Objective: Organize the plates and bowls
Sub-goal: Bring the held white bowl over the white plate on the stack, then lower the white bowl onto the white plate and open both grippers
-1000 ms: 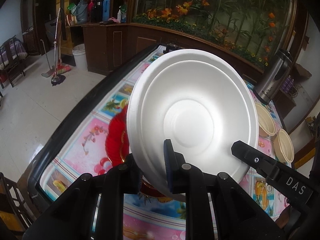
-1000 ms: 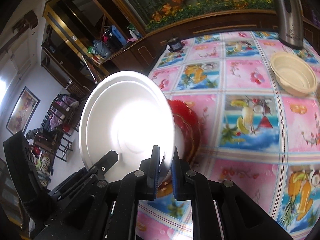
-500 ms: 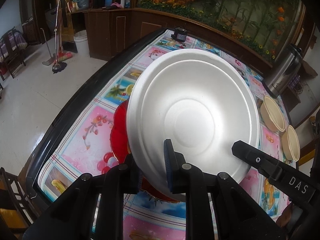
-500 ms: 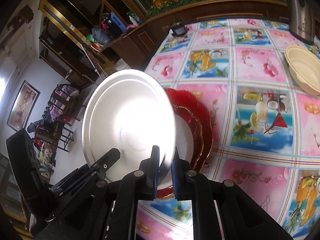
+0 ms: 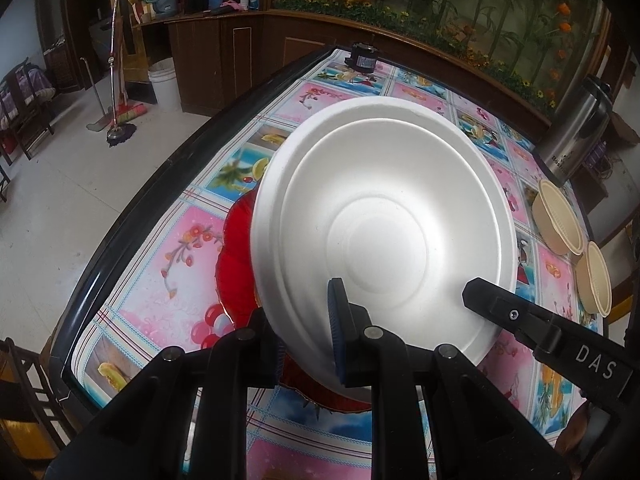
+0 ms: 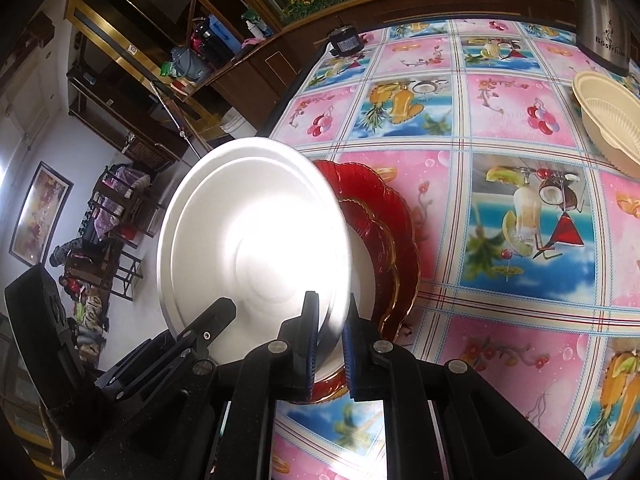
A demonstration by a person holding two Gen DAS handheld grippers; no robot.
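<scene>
A white foam plate (image 5: 384, 232) is held tilted above a stack of red scalloped plates (image 6: 384, 216) on the table; the stack also shows in the left wrist view (image 5: 234, 248). My left gripper (image 5: 304, 340) is shut on the white plate's near rim. My right gripper (image 6: 330, 340) is shut on the same plate's (image 6: 256, 248) rim from the other side. The top red plate has a white centre (image 6: 362, 276) and a gold edge. Two cream bowls (image 5: 558, 220) (image 5: 594, 280) sit at the table's right side.
A steel thermos (image 5: 576, 136) stands at the far right. A small black device (image 5: 362, 58) sits at the far table edge. The table's black edge (image 5: 132, 208) runs along the left, with floor, a mop and a bucket (image 5: 162, 84) beyond.
Both grippers have carried the white plate lower and closer over the red plates. The table looks nearer in both views.
</scene>
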